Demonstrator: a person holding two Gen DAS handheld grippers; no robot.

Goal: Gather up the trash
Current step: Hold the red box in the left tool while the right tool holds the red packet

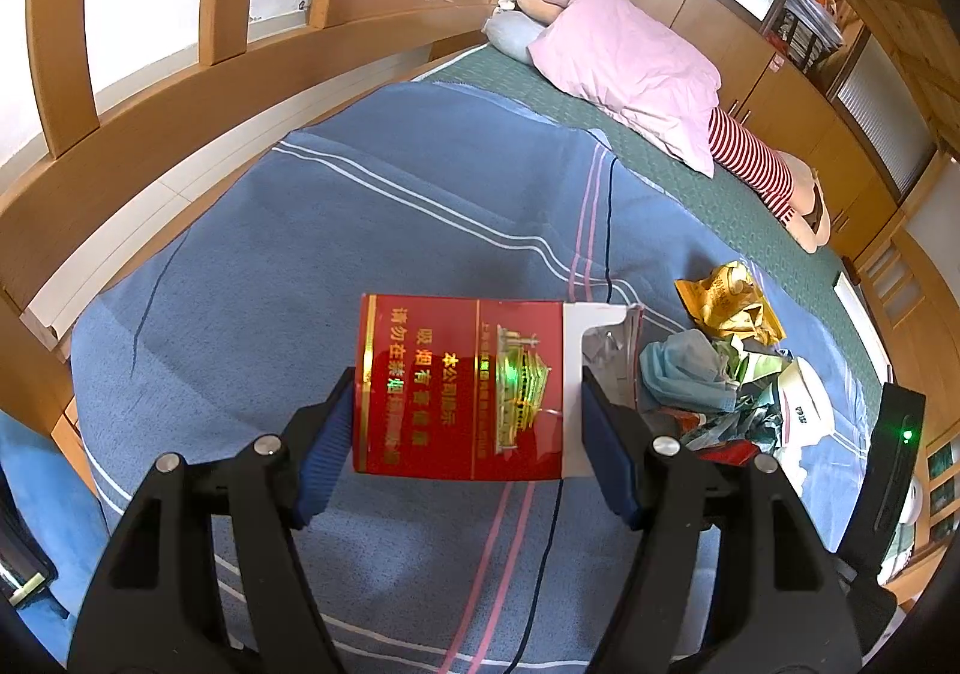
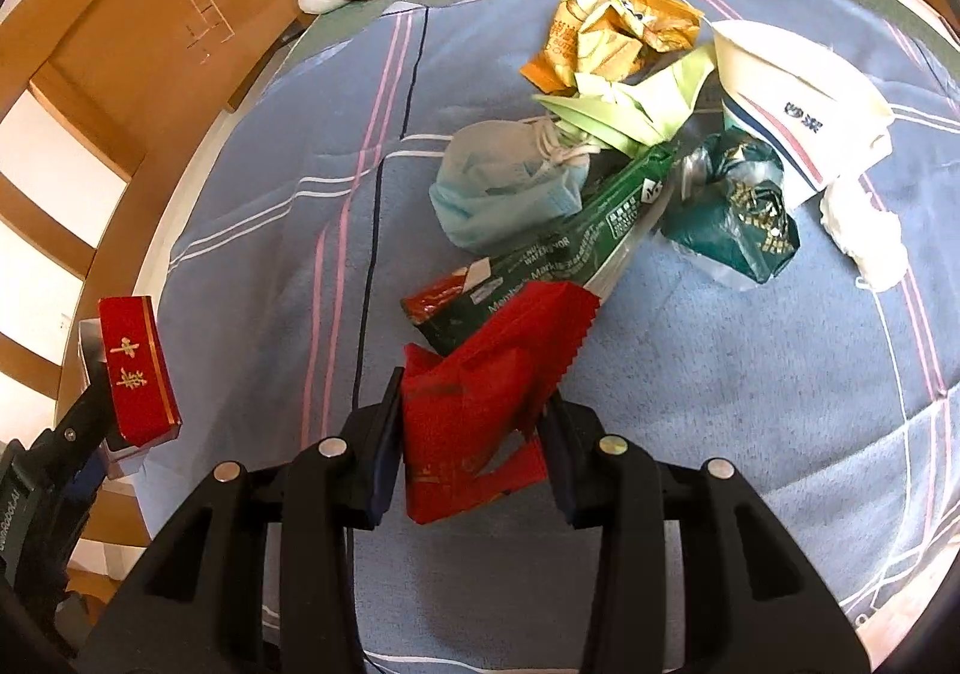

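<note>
My left gripper [image 1: 465, 428] is shut on a red cigarette pack [image 1: 462, 386] with gold print, held above the blue striped blanket [image 1: 360, 206]. The pack also shows at the left of the right wrist view [image 2: 138, 368]. My right gripper [image 2: 471, 449] is shut on a crumpled red wrapper [image 2: 480, 404]. Beyond it lies a trash pile: a blue face mask [image 2: 504, 188], a green box [image 2: 576, 230], a yellow snack bag [image 2: 612, 32], a white paper cup [image 2: 798, 98], a green foil bag [image 2: 744, 206] and a white tissue [image 2: 864, 230].
The blanket covers a bed with a green mattress [image 1: 690, 176]. A pink pillow [image 1: 630, 68] and a striped stuffed doll [image 1: 756, 164] lie at the far end. A wooden headboard and frame [image 1: 180, 92] run along the left. Wooden cabinets [image 1: 810, 92] stand at the right.
</note>
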